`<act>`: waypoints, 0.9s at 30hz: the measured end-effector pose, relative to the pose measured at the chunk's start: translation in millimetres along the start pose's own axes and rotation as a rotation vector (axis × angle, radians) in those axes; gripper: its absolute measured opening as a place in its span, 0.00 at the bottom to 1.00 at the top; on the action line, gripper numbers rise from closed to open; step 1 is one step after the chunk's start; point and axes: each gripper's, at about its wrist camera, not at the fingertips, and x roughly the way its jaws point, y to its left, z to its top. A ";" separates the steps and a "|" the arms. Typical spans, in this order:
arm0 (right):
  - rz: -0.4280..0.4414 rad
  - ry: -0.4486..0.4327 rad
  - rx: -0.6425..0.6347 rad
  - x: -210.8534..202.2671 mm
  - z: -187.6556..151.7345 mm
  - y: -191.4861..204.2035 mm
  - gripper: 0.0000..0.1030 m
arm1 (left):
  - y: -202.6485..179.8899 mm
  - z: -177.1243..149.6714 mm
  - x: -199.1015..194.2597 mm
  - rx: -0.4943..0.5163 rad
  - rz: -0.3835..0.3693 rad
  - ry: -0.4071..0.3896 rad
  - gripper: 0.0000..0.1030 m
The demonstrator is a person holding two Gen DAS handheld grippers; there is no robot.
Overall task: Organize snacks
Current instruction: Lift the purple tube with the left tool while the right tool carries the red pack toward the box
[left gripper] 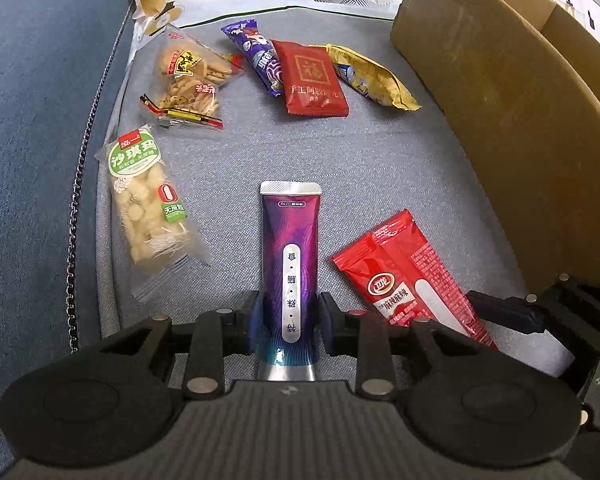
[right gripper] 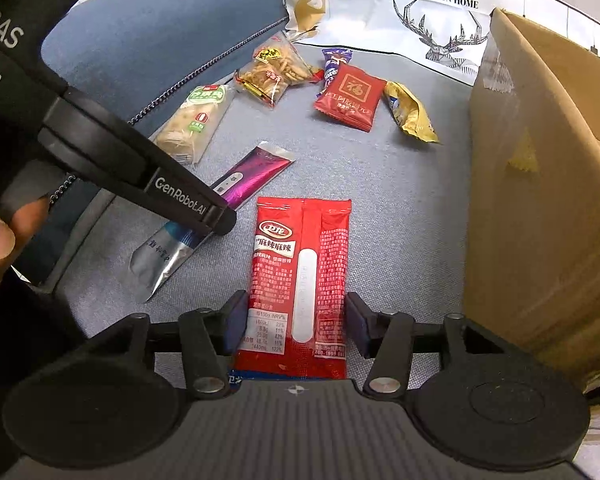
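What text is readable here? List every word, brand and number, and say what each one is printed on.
"FASHION HOME": white deer-print sheet
"GenRobot.AI": finger of the left gripper
"DAS": that gripper's body
"沙琪玛": green-labelled pack
"福": square red packet
"麻辣麻辣" and "100g NRV%": long red packet
The fine print on the packets is too small to read.

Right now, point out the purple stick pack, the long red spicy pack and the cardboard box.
purple stick pack (left gripper: pixel 291 248): left wrist view, middle of its body.
long red spicy pack (right gripper: pixel 300 276): right wrist view, centre of its printed face.
cardboard box (right gripper: pixel 540 220): right wrist view, near outer wall.
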 end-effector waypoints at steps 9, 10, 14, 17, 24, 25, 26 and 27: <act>-0.014 -0.008 -0.009 0.1 -0.9 0.2 0.51 | 1.0 0.0 0.0 -0.001 -0.003 -0.001 0.32; -0.017 -0.012 -0.011 0.1 -1.1 0.6 0.51 | 1.2 0.0 0.1 -0.001 -0.004 -0.001 0.32; -0.018 -0.021 -0.006 -1.4 -1.5 -1.1 0.48 | 1.5 -0.2 -0.4 -0.005 -0.005 -0.005 0.28; -0.019 -0.033 0.001 -4.9 -1.5 -0.9 0.47 | 2.4 -0.8 -3.1 -0.014 -0.005 -0.021 0.25; -0.013 -0.109 -0.003 -21.3 0.8 0.6 0.47 | 2.9 -3.7 -19.0 -0.019 -0.014 -0.105 0.23; -0.014 -0.121 -0.007 -24.0 0.9 1.6 0.47 | 3.3 -4.6 -21.9 -0.021 -0.014 -0.120 0.22; -0.016 -0.136 -0.012 -27.1 0.9 2.6 0.47 | 3.1 -5.6 -24.4 -0.024 -0.014 -0.131 0.22; -0.017 -0.148 -0.016 -29.6 0.5 3.3 0.47 | 3.4 -6.2 -27.2 -0.028 -0.014 -0.144 0.22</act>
